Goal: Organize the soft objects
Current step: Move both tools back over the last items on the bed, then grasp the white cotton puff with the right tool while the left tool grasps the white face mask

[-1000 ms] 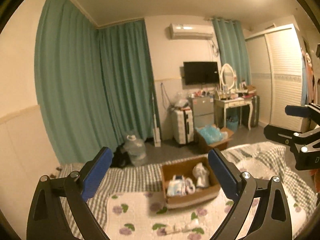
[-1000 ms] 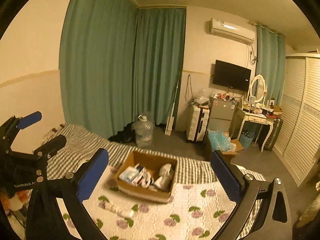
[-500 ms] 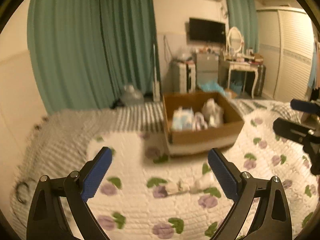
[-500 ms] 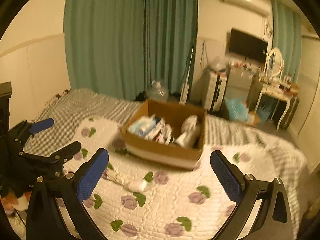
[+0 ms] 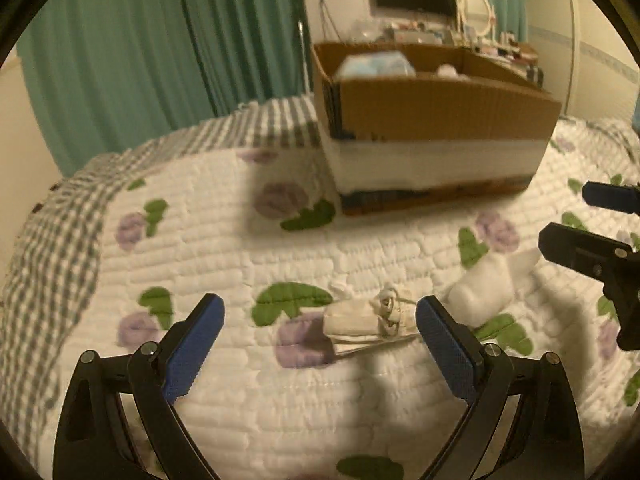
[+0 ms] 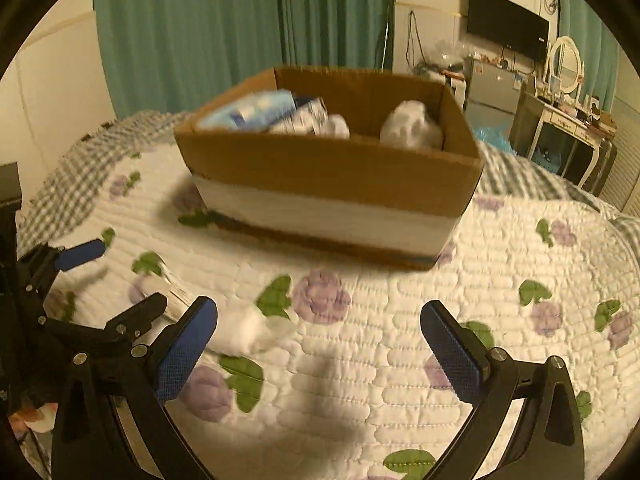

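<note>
Only the left view shows the rolled white cloth (image 5: 368, 320) between the wide-apart left tool (image 5: 320, 336); the right tool (image 6: 319, 344) is apart too, and both have come closer to the cardboard box (image 6: 328, 184).

Bedroom behind my work, warm yellowish light. Teal curtains (image 6: 240, 28) hang over the far left wall beside a cream wall (image 6: 60, 72). Far right: wall-mounted television (image 6: 507, 29), oval mirror (image 6: 565, 65) on a white dressing table (image 6: 568, 120), and a louvred wardrobe (image 5: 600, 40). The bed carries a white floral quilt (image 6: 460, 300) over a grey checked blanket (image 5: 52, 232).
</note>
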Available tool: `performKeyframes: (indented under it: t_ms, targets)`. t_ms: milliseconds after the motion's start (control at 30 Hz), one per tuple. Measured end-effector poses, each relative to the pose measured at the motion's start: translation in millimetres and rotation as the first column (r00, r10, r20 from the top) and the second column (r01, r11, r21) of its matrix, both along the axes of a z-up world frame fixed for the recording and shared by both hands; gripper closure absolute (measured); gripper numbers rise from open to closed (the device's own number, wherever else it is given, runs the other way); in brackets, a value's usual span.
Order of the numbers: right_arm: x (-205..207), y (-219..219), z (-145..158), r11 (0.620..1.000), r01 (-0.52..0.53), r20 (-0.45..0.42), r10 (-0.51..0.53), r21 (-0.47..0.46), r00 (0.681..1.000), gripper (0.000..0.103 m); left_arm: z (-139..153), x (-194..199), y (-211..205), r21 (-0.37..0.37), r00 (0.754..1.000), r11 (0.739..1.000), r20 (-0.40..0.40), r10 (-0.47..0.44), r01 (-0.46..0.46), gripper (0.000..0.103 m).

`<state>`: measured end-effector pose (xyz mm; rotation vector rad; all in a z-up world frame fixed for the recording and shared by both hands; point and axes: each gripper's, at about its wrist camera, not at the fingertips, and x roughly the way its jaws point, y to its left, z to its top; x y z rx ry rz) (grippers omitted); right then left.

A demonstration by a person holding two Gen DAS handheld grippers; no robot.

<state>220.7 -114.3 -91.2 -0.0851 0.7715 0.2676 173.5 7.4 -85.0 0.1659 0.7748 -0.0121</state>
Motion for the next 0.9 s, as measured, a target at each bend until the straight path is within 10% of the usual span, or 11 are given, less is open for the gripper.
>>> performKeyframes:
  t_ms: [200,400,900]
  targets:
    - [2,0,-13,0.999,0.019,-0.02,-0.02,-0.026,1.0,0.001,-24,10,-5,-0.072,0.995,0.997,-0.09,-0.042,0.035,0.007]
    - [-1,-1,-14,0.999,0.029,-0.023,-0.03,-0.02,0.999,0.001,-30,7,-16,-0.06,0.991,0.995,-0.102,-0.086,0.08,0.044]
    - [-12,26,-23,0.999,-0.05,-0.02,0.05,-0.002,0.999,0.001,4,-7,16,-0.055,0.999,0.998,-0.039,-0.021,0.019,0.046]
